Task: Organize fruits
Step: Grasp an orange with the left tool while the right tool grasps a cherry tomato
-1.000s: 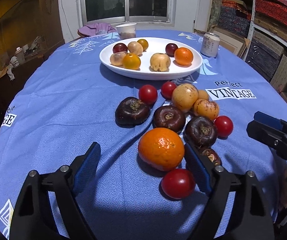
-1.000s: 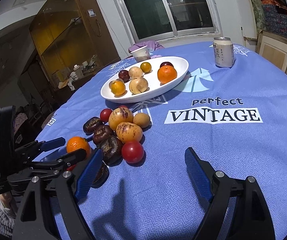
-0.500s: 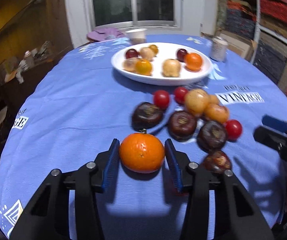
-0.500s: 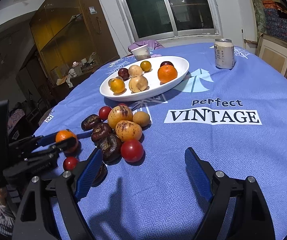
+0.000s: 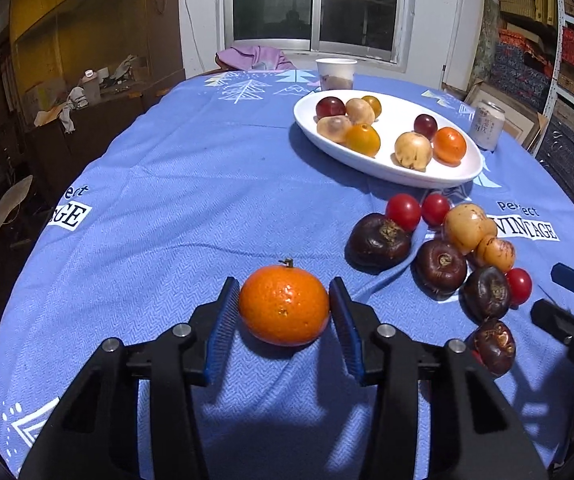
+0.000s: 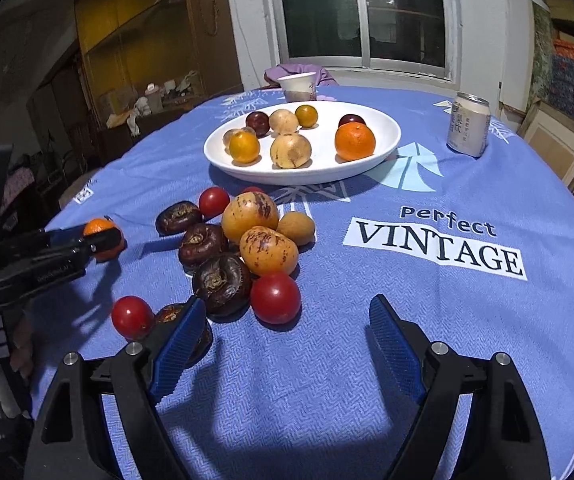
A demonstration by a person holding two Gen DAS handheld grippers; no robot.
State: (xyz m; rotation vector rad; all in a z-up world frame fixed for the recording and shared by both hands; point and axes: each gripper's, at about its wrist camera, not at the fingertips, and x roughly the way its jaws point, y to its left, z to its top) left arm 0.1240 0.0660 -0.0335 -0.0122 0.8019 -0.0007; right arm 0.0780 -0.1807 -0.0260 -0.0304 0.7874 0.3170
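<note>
My left gripper [image 5: 283, 300] is shut on an orange mandarin [image 5: 283, 308], its blue pads pressing both sides, low over the blue tablecloth and left of the loose fruit. From the right wrist view the mandarin [image 6: 101, 228] shows in that gripper [image 6: 99, 240] at the far left. A pile of dark water chestnuts [image 6: 221, 280], red tomatoes [image 6: 275, 298] and speckled tan fruits [image 6: 269, 250] lies in front of the white plate [image 6: 299, 174], which holds several fruits. My right gripper [image 6: 287, 320] is open and empty just short of the pile's near tomato.
A drink can [image 6: 469, 124] stands right of the plate and a paper cup [image 6: 297, 86] behind it. One tomato [image 6: 132, 317] and a chestnut lie by my right gripper's left finger. A hand holds the left gripper's handle at the left edge.
My left gripper closed on the mandarin and carried it left, away from the pile, uncovering the tomato beside it. My right gripper edged closer to the pile and rolled a little.
</note>
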